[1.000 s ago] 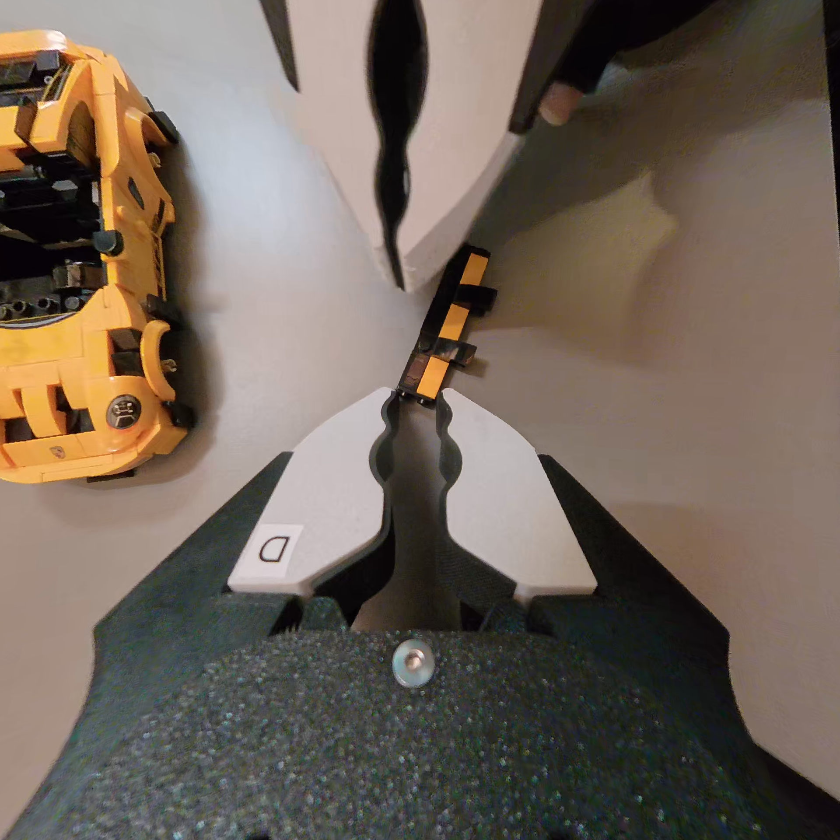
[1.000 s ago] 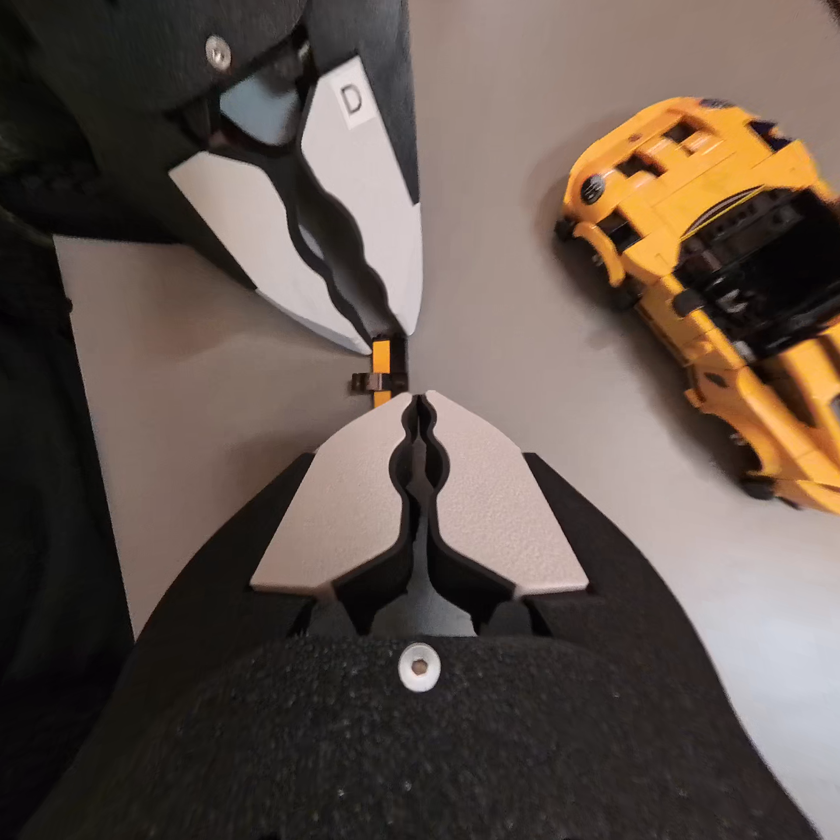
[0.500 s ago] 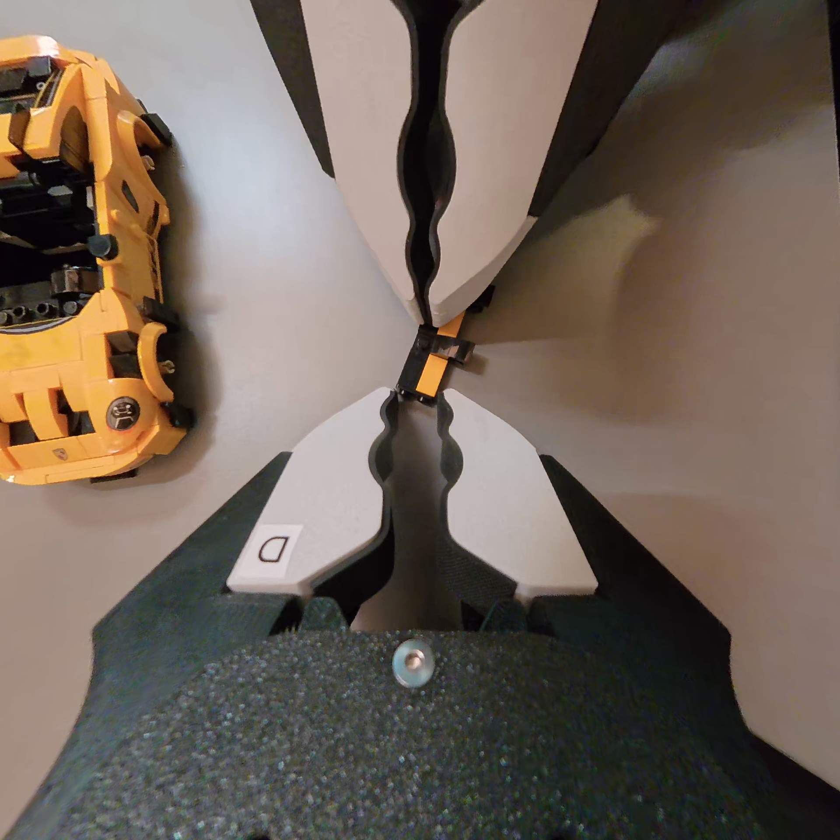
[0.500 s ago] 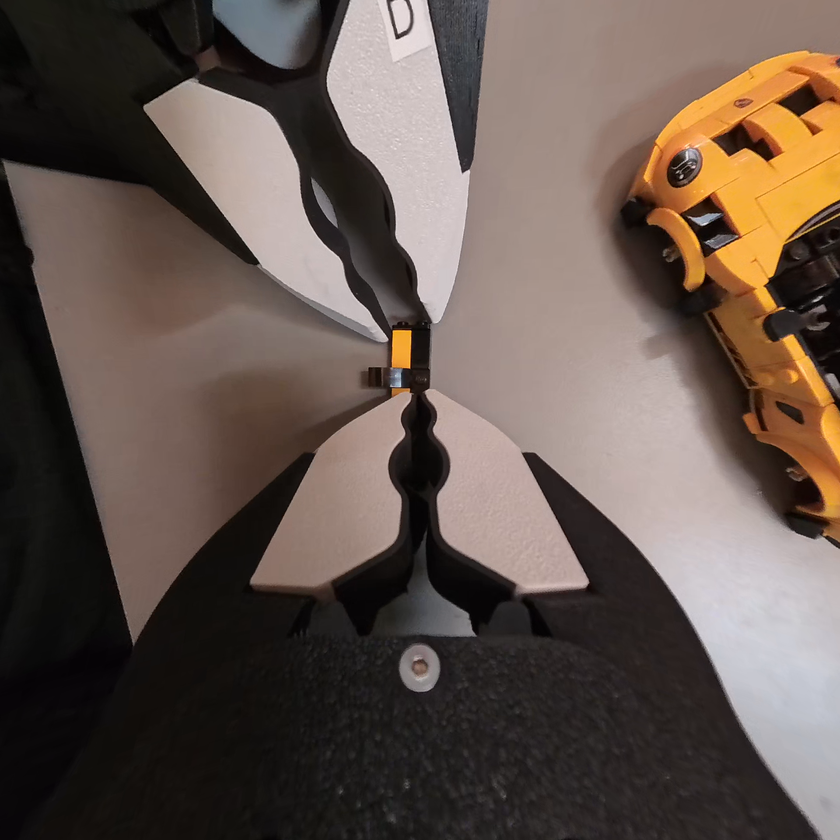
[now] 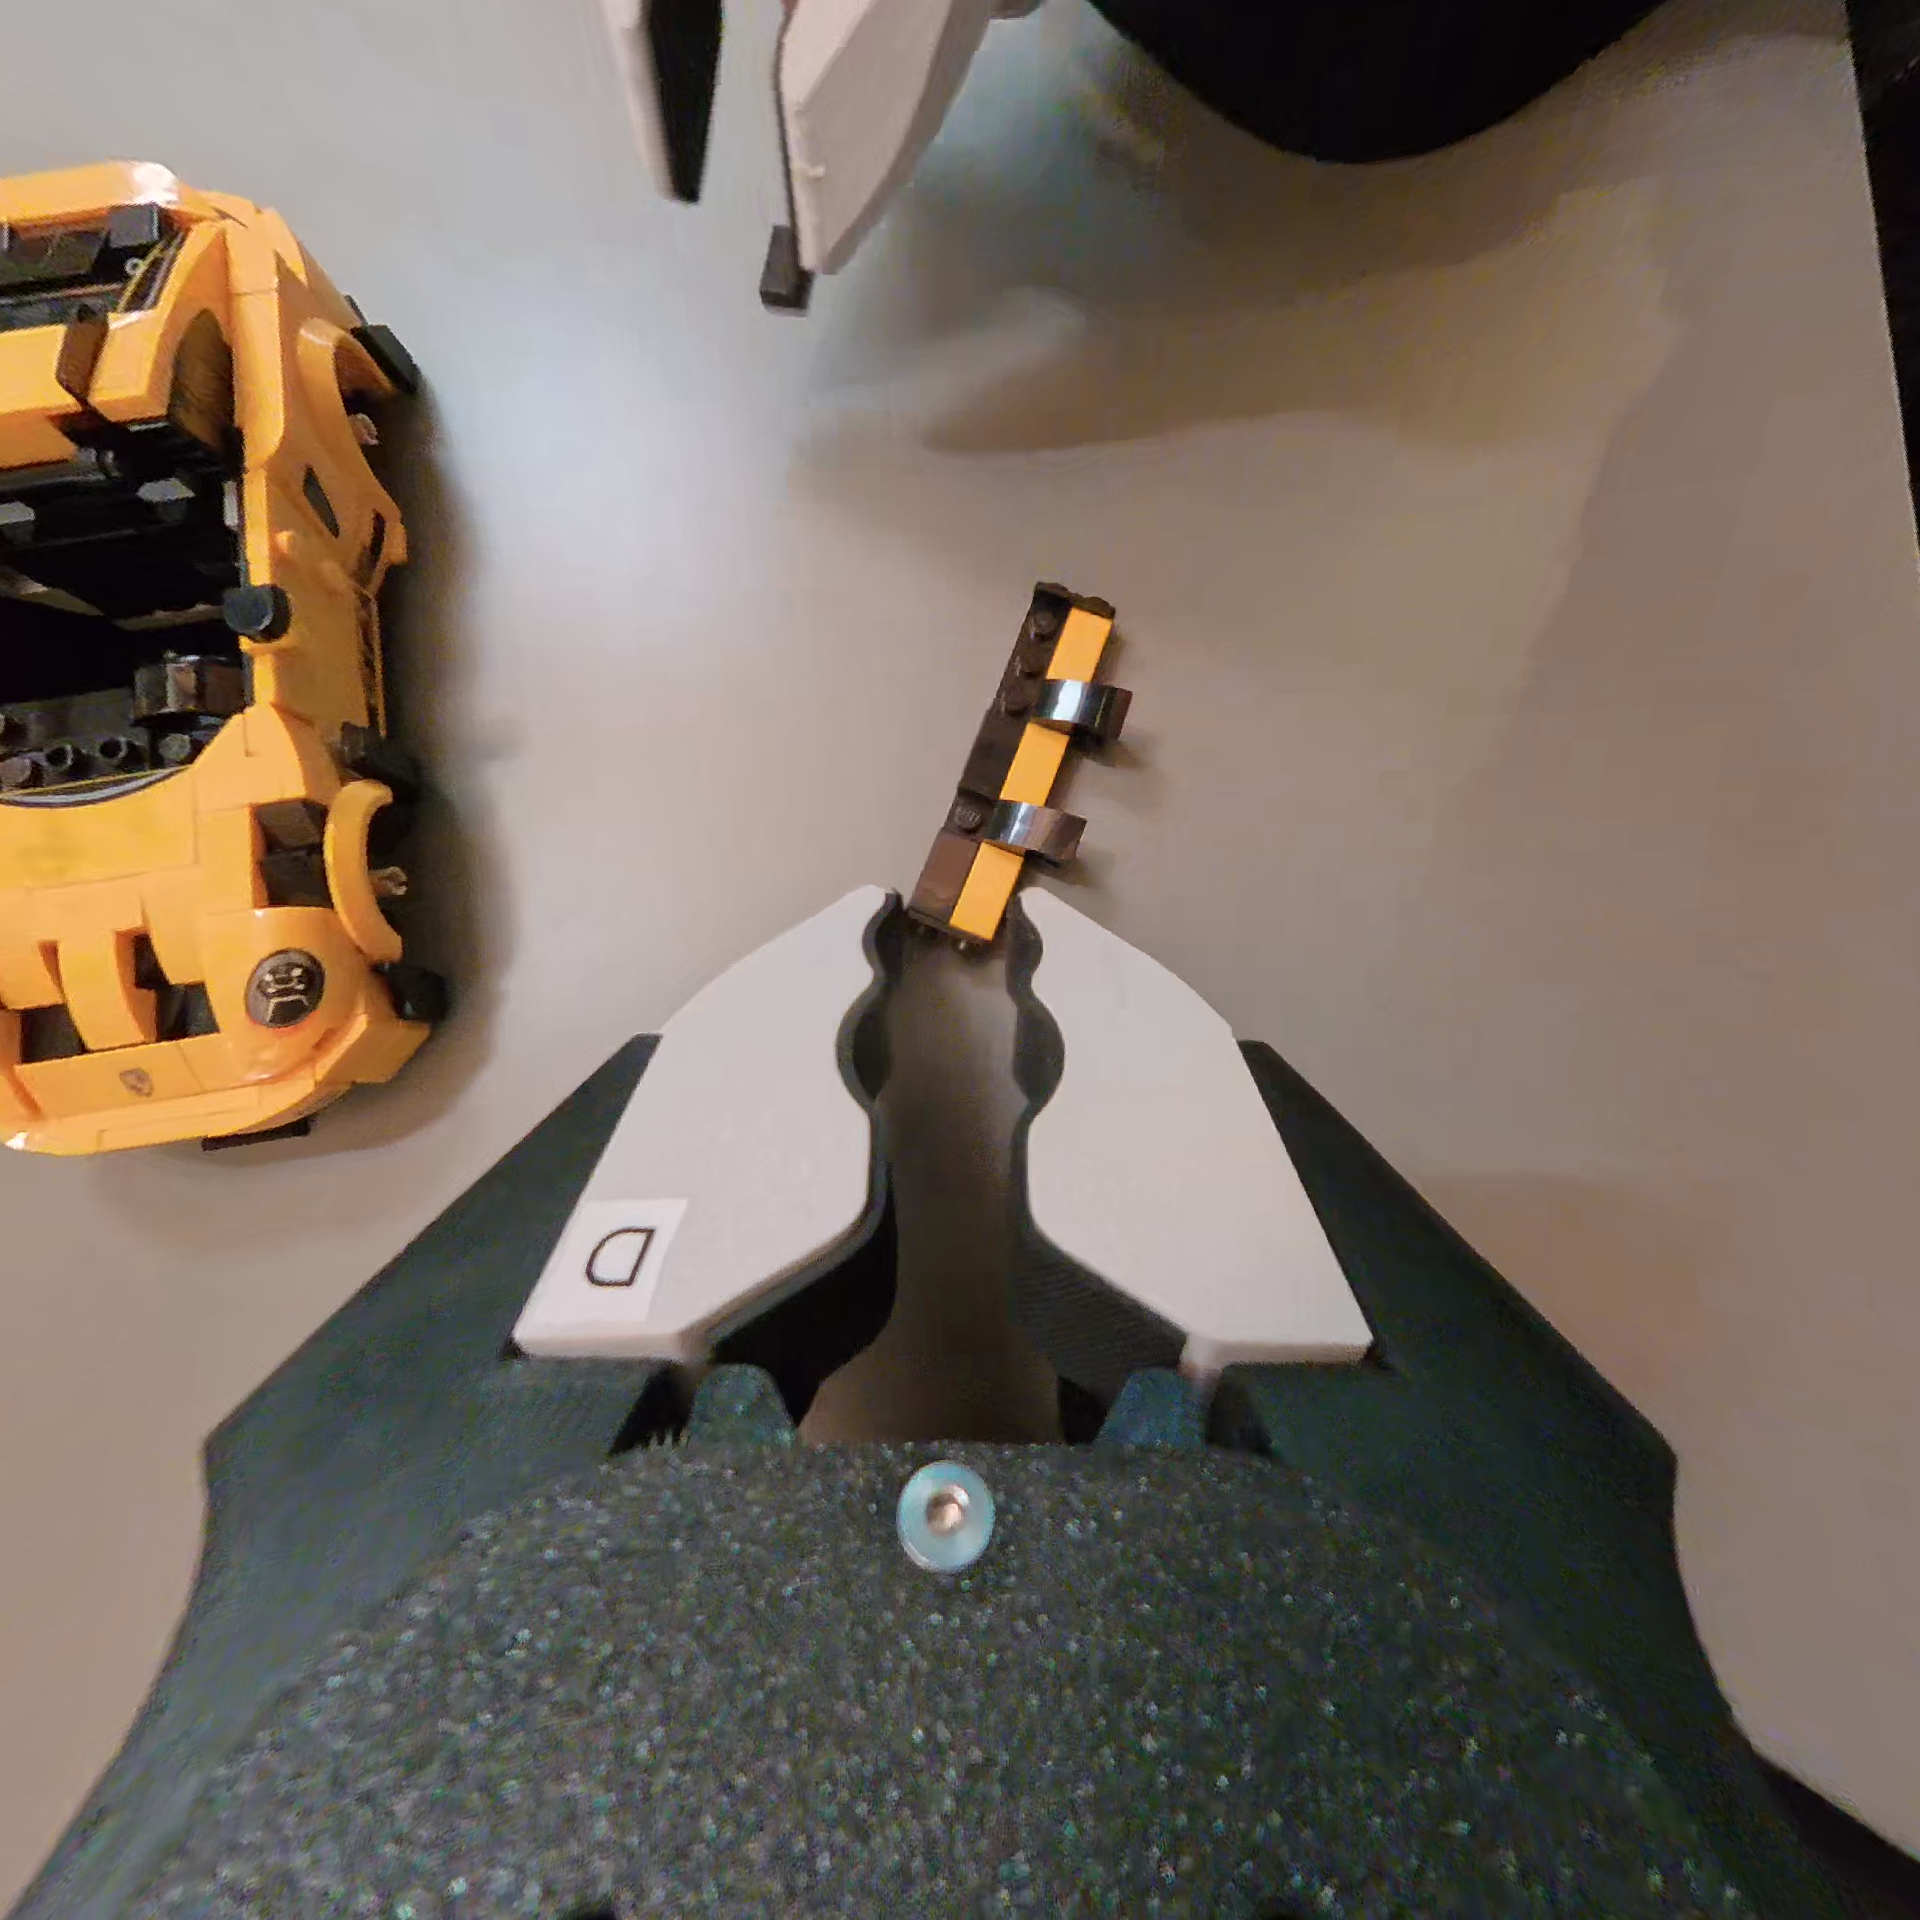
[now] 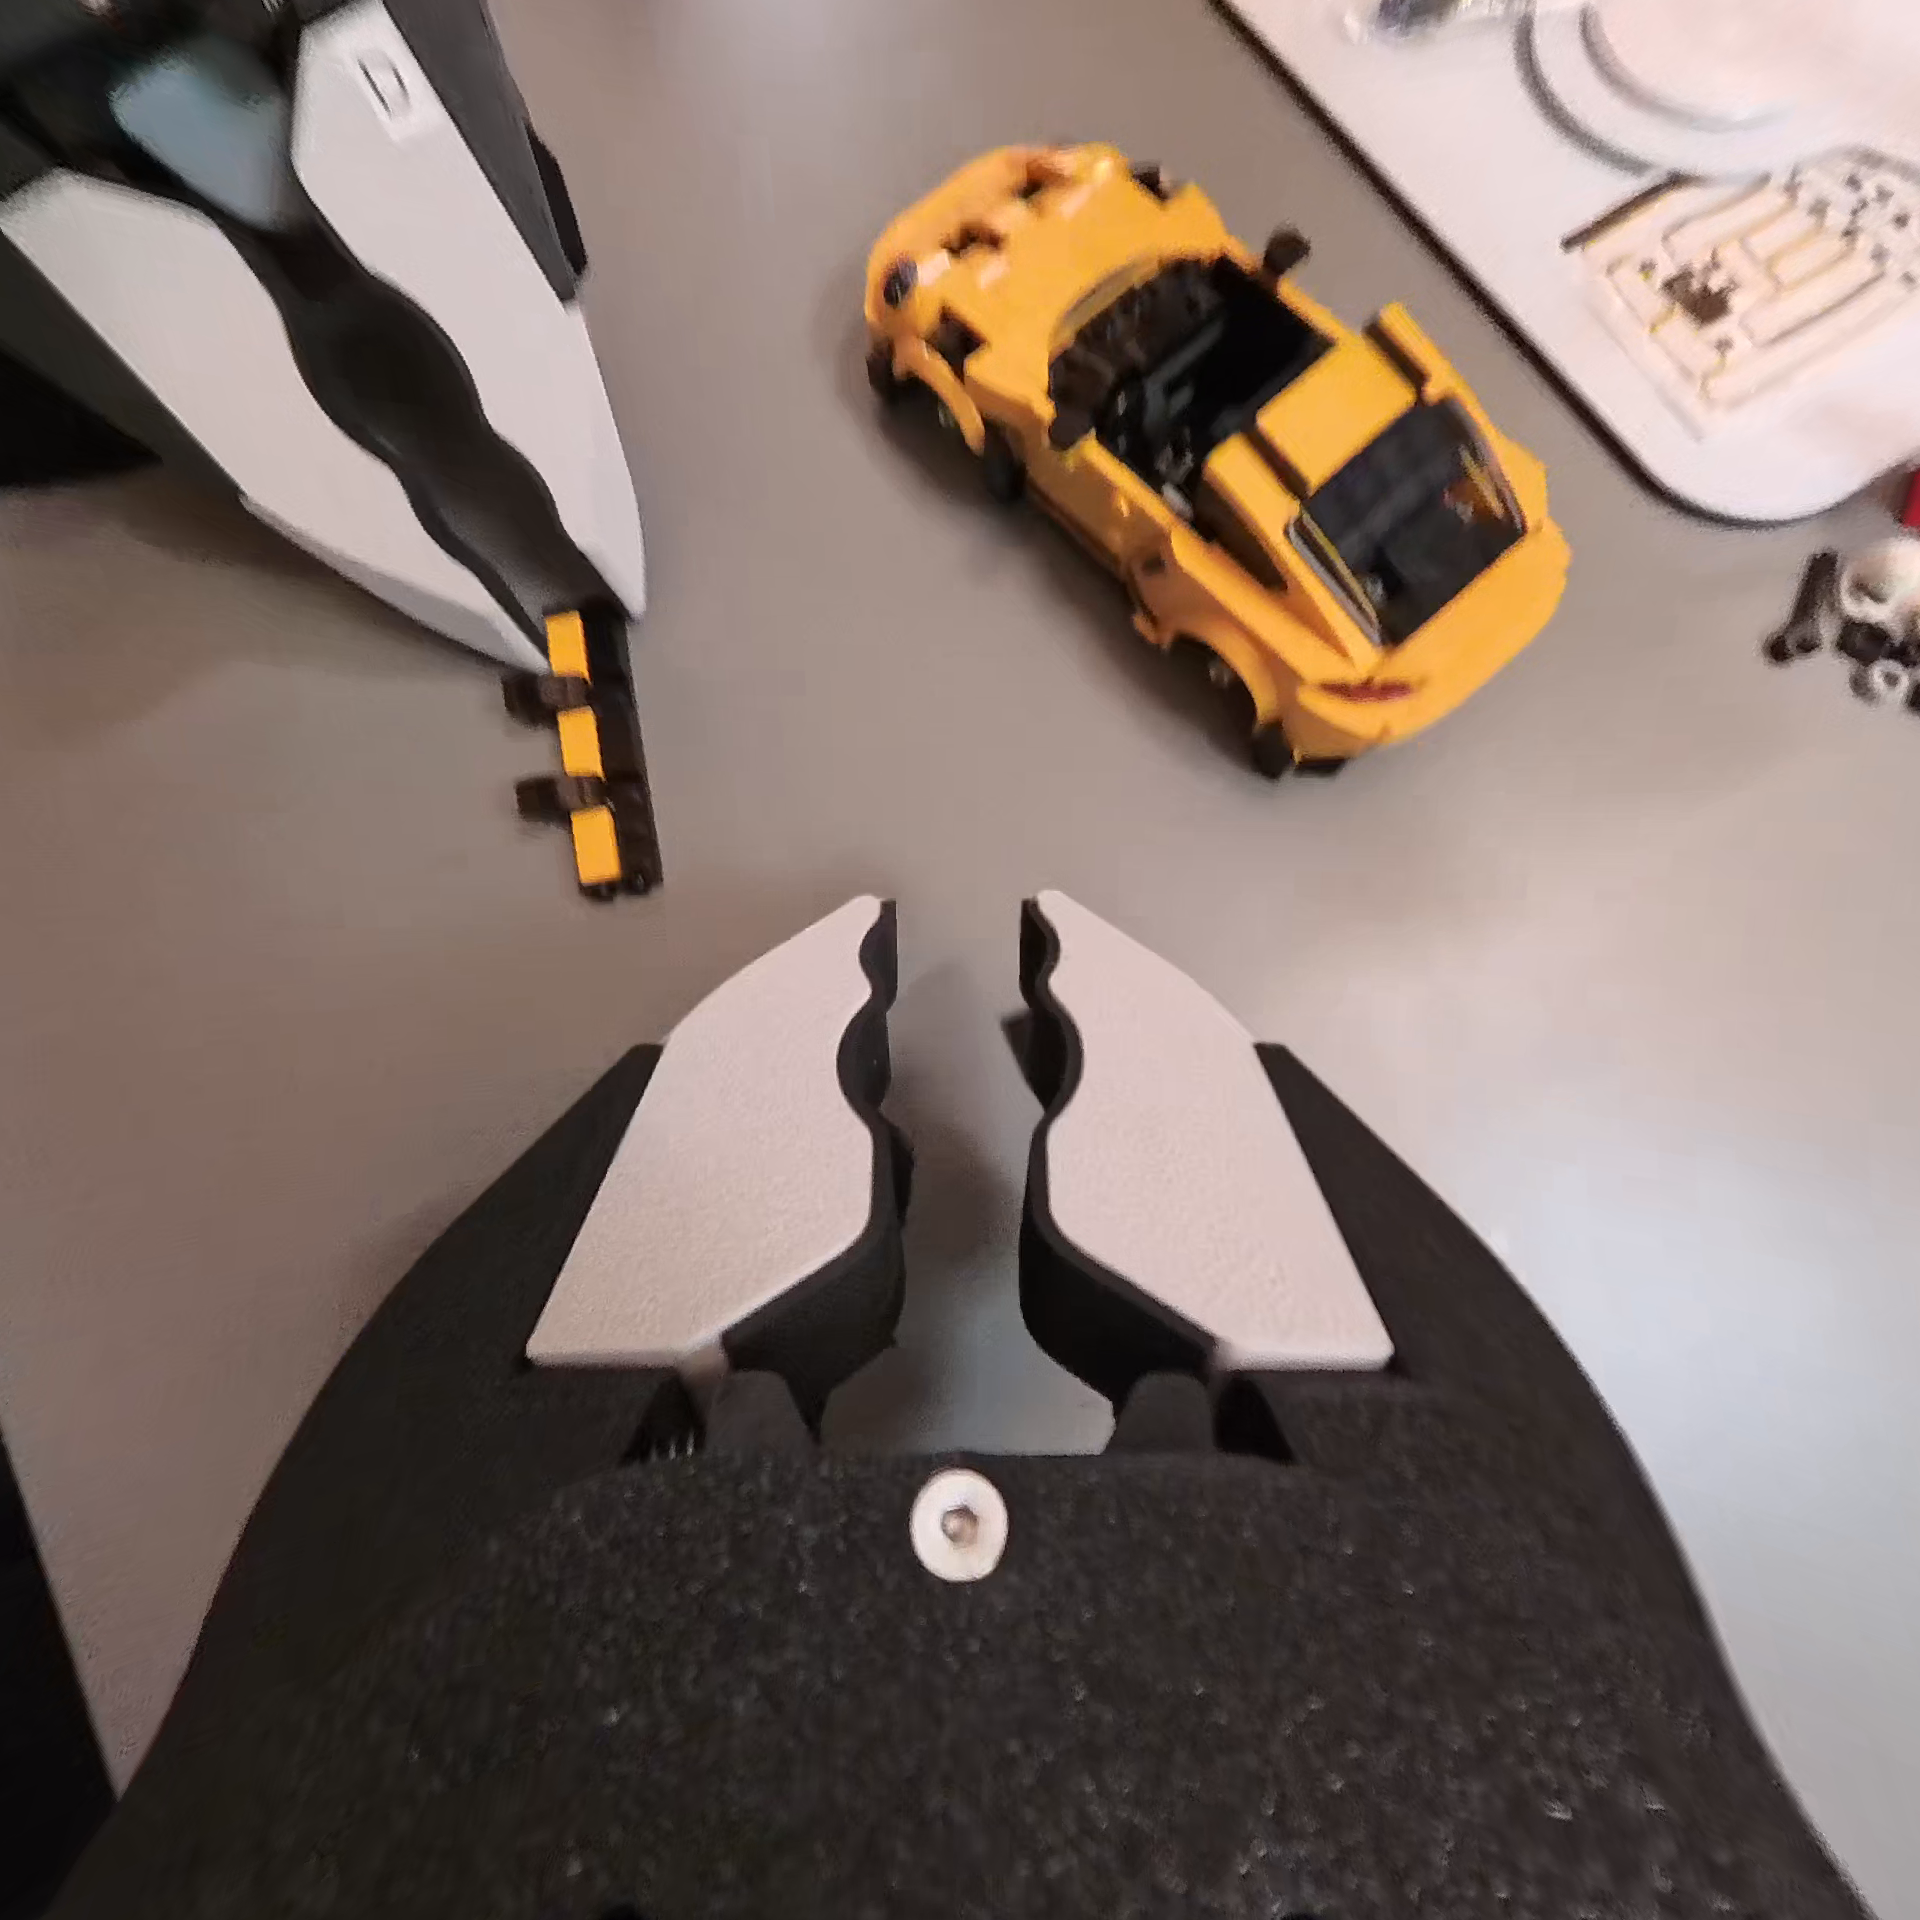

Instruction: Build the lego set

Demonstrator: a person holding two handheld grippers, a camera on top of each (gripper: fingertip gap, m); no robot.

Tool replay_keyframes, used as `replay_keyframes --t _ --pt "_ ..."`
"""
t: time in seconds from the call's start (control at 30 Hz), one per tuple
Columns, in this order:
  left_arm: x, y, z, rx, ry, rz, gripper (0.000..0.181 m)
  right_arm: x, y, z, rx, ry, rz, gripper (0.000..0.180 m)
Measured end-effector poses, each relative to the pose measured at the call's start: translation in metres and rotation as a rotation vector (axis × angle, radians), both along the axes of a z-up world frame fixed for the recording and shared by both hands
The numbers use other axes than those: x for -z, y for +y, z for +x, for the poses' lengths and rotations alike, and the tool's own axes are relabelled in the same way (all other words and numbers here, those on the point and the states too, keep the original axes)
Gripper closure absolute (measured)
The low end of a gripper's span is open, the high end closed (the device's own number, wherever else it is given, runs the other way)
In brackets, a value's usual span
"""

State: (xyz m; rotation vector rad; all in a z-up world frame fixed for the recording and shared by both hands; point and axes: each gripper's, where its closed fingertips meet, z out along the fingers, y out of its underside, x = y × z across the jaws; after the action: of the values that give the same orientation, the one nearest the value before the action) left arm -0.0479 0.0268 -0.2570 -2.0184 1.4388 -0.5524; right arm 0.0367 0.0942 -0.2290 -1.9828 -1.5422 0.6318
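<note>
A narrow black strip with orange tiles and two black clips (image 5: 1029, 764) lies low over the grey table. My left gripper (image 5: 954, 906) is shut on its near end. In the right wrist view the same strip (image 6: 601, 750) sticks out from the left gripper's tips (image 6: 582, 623). My right gripper (image 6: 956, 925) is open and empty, a little back from the strip's free end. It shows at the top of the left wrist view (image 5: 748, 223). The yellow lego car (image 5: 187, 665) stands left of the strip, its black cockpit open (image 6: 1205, 447).
A white tray with a printed sheet and a cable (image 6: 1683, 229) sits at the far right. Several small loose black and white pieces (image 6: 1860, 623) lie at the right edge. Grey table (image 5: 1403, 831) surrounds the strip.
My right gripper was shut at the strip's far end; it has opened, let go and pulled back. My left gripper still holds the strip in the same place.
</note>
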Motion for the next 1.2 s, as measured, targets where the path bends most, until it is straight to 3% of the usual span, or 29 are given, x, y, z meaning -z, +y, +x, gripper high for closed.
replay_keyframes --t 0.3,0.93,1.2 --pt "0.000 0.002 -0.001 -0.011 -0.016 -0.008 0.163 0.012 0.008 0.041 -0.003 -0.084 0.046 0.157" --pt "0.000 0.002 0.001 -0.013 -0.008 -0.003 0.162 0.027 0.009 0.018 -0.139 -0.193 0.023 0.172" --pt "0.000 0.007 0.001 -0.049 -0.011 -0.003 0.163 0.011 -0.003 0.002 -0.141 -0.115 0.010 0.173"
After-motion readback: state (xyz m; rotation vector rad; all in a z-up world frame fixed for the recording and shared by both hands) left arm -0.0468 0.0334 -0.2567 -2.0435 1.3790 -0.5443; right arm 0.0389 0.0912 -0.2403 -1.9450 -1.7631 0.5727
